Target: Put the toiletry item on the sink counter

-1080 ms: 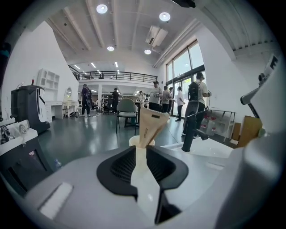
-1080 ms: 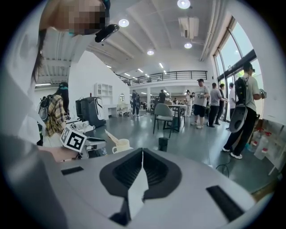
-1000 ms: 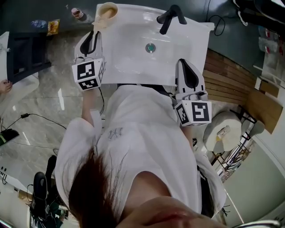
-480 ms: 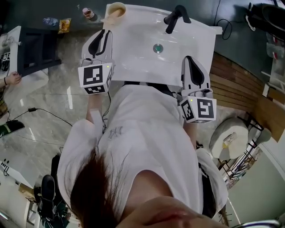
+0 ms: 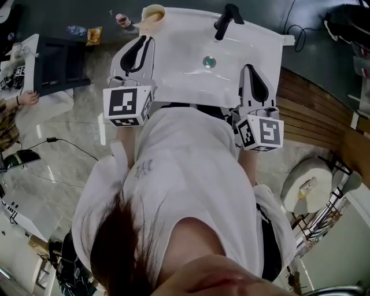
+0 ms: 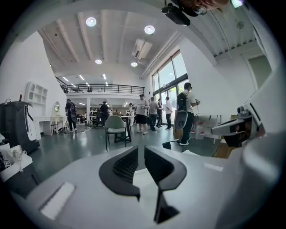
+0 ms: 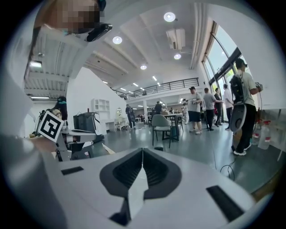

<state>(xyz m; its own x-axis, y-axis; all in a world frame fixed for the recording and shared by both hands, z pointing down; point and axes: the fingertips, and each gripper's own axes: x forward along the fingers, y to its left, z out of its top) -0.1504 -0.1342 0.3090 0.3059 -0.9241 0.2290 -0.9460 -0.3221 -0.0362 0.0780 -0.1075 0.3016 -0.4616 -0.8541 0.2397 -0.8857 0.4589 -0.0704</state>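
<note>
A white sink [image 5: 179, 78] with a black faucet [image 5: 228, 17] and a drain [image 5: 209, 61] lies in front of me in the head view. On its back left corner stands a beige cup-like item [image 5: 153, 13]. My left gripper [image 5: 144, 40] hovers over the sink's left edge just short of that cup, with its jaws close together and nothing between them. My right gripper [image 5: 251, 69] hangs at the sink's front right edge, shut and empty. Both gripper views face out into a hall; the left gripper [image 6: 138, 150] and right gripper [image 7: 142, 152] hold nothing.
A small bottle [image 5: 122, 20] and snack packets [image 5: 94, 36] lie on the floor left of the sink. A dark stand [image 5: 58, 63] and a person's hand [image 5: 26, 98] are at far left. A round white stool [image 5: 306, 185] and wooden slats [image 5: 312, 110] are at right.
The left gripper has moved right, from beside the sink to over its left edge, nearer the cup. The right gripper has kept its place at the front right edge. The head view has shifted.
</note>
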